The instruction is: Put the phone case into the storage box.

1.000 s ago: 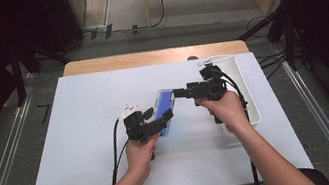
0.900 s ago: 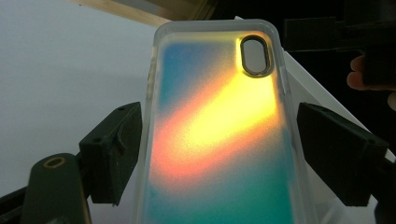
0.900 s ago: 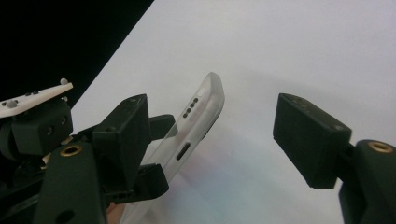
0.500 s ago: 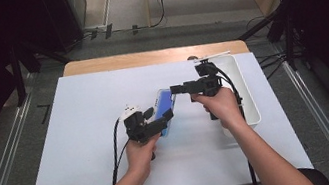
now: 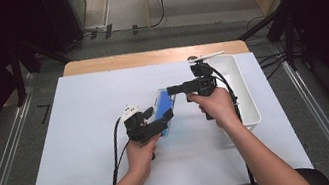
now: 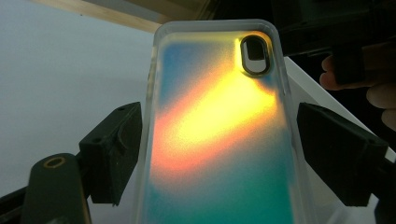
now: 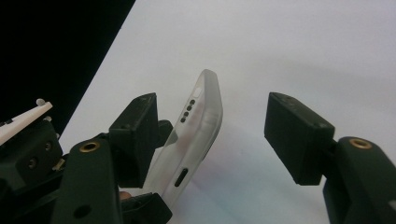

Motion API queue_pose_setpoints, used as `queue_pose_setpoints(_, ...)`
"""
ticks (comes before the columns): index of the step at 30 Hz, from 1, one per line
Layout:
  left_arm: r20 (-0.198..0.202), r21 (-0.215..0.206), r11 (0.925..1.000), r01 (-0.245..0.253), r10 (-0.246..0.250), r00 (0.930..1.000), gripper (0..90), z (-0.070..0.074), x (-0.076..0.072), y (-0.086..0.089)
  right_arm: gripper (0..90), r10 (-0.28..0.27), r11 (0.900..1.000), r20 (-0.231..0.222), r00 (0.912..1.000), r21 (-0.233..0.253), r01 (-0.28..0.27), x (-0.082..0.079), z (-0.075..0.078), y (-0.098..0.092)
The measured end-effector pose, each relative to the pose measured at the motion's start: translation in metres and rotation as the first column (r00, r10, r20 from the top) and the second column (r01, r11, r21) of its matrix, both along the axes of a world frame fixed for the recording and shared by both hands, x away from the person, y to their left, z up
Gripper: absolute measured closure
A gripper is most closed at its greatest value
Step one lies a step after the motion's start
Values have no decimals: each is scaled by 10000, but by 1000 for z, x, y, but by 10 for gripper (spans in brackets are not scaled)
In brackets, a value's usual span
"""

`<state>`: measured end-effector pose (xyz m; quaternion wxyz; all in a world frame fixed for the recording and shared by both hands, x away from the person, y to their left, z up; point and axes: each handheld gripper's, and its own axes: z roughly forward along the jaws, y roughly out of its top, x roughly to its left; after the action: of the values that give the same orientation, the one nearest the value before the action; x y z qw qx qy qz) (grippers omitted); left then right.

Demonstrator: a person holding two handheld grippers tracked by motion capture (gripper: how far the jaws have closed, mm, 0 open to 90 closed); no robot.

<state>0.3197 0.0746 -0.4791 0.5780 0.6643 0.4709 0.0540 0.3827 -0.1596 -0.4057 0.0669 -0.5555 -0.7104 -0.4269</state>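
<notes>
Left gripper (image 5: 166,118) clamps phone case (image 5: 163,107).
Right gripper (image 5: 172,90) jaws wide, at case's far end, above table (image 5: 80,116).

Black left gripper (image 5: 165,117); brass screws; black cable; bare forearms.

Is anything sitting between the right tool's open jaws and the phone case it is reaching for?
Nothing visible. In the right gripper view the phone case stands edge-on between the right tool's open jaws, near one and apart from the other, with bare white table behind. The left tool supports the case from its other end.
</notes>
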Motion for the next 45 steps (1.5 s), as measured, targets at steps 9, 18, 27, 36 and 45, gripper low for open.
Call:
queue_pose_setpoints(9,115,36,10000,-87,87,9999,168,0,-1,0,382,-97,9997,-302,9995,203,103,1,-2,4)
queue_pose_setpoints(18,198,137,9999,-81,78,9998,168,0,-2,-1,432,-130,9995,-735,9972,286,151,3,-4,9)
queue_pose_setpoints(27,186,160,9998,-139,136,9997,168,-1,-3,-2,527,-112,9995,-1165,9931,282,146,7,-9,11)
queue_pose_setpoints(36,289,283,9995,-118,110,9995,168,-1,-3,-3,647,-146,9988,-1396,9901,443,210,9,-11,9)
queue_pose_setpoints(45,427,387,9991,-184,167,9989,167,-1,-4,-3,740,-147,9976,-1494,9887,653,247,10,-11,11)
